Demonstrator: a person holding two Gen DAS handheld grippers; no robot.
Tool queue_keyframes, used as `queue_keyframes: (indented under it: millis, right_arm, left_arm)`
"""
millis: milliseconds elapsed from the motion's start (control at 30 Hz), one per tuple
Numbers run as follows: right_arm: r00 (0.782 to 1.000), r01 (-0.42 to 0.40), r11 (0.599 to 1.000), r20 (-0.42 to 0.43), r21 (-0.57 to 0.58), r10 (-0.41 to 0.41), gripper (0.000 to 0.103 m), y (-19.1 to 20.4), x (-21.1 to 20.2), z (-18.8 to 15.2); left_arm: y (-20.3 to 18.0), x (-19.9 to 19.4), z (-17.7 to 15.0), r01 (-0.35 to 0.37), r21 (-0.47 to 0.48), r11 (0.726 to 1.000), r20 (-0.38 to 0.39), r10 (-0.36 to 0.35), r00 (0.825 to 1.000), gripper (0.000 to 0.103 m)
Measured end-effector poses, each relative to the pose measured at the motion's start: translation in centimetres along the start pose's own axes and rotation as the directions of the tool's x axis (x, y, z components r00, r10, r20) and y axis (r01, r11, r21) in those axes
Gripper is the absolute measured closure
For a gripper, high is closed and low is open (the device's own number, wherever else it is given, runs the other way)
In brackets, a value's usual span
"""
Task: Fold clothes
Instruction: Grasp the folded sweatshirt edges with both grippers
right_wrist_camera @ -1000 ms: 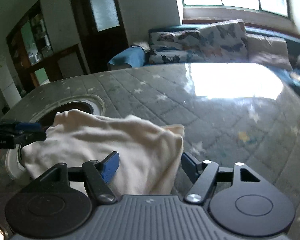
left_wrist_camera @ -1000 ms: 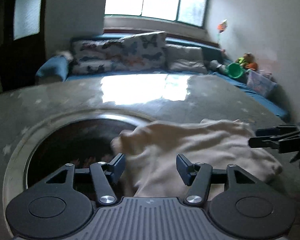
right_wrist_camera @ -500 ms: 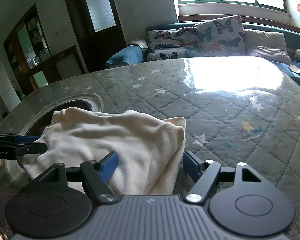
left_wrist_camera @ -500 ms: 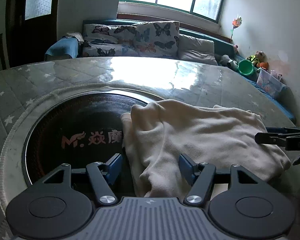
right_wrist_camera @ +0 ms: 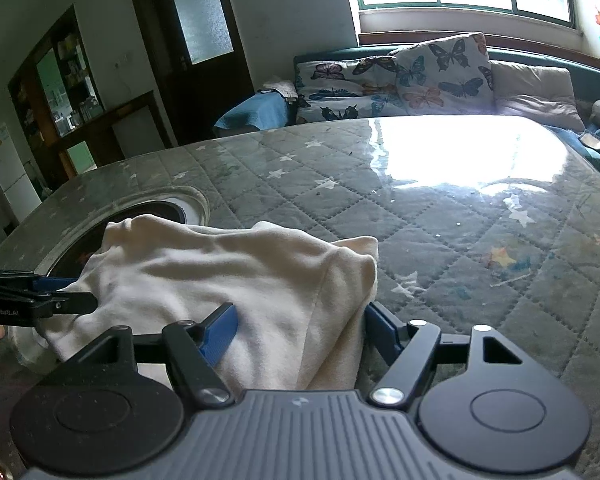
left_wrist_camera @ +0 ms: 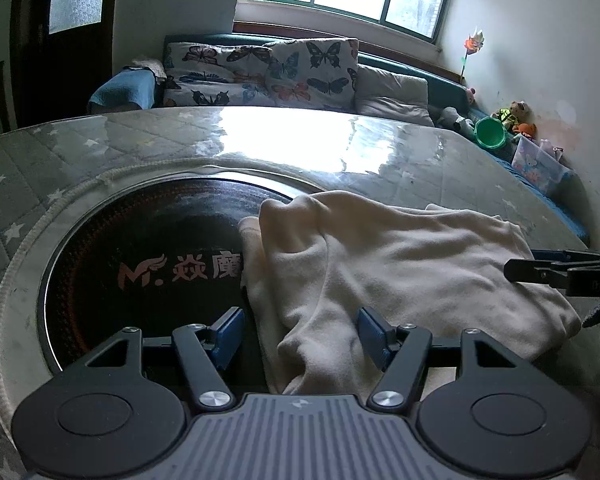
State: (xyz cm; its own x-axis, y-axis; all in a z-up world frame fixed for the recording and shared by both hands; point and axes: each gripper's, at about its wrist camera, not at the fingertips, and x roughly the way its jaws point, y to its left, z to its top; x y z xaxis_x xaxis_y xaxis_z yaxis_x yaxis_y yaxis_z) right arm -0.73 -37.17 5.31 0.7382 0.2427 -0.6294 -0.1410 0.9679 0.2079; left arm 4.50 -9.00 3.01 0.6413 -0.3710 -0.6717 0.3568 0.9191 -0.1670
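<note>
A cream garment [left_wrist_camera: 400, 264] lies loosely folded on the table, its left edge lapping over a black round hotplate [left_wrist_camera: 140, 260]. My left gripper [left_wrist_camera: 300, 332] stands open at the garment's near left corner. A bunched fold sits between its blue pads [left_wrist_camera: 228, 332], which do not press on it. My right gripper [right_wrist_camera: 300, 328] is open at the garment's [right_wrist_camera: 220, 268] near right corner, with cloth lying loose between its pads. Each gripper shows in the other's view: the right gripper [left_wrist_camera: 548, 272] at the cloth's right side, the left gripper [right_wrist_camera: 40, 300] at its left side.
The table [right_wrist_camera: 420, 200] has a quilted, star-patterned cover under a shiny sheet. The hotplate sits in a round recess at its left. Behind the table stands a sofa with butterfly cushions [left_wrist_camera: 280, 76]. A green bucket [left_wrist_camera: 490, 132] and toys lie at the far right.
The left wrist view has cleared from a blur, and the garment's left edge has settled over the hotplate. The left jaws stand slightly wider. The right gripper has barely moved.
</note>
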Motion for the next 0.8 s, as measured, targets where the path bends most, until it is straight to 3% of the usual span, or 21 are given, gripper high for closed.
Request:
queue_keyframes:
  millis: [100, 333, 533, 800]
  right_arm:
    - [1.0, 0.003, 1.0, 0.001, -0.005, -0.003, 0.031, 0.13, 0.14, 0.05]
    - [1.0, -0.022, 1.0, -0.005, -0.005, 0.022, 0.046, 0.32, 0.26, 0.18]
    - [0.999, -0.042, 0.999, -0.009, -0.005, 0.041, 0.057, 0.4, 0.25, 0.19]
    - [0.999, -0.035, 0.999, 0.002, 0.002, 0.035, 0.053, 0.12, 0.33, 0.21]
  left_arm:
    - [-0.07, -0.03, -0.03, 0.001, 0.0, 1.0, 0.001, -0.001, 1.0, 0.037]
    - [-0.14, -0.06, -0.11, 0.009, 0.0, 1.0, 0.001, -0.009, 1.0, 0.037]
    - [-0.49, 0.02, -0.04, 0.031, 0.007, 1.0, -0.007, -0.031, 1.0, 0.045]
    - [-0.46, 0.02, 0.08, 0.035, -0.01, 0.999, -0.012, -0.035, 0.999, 0.048]
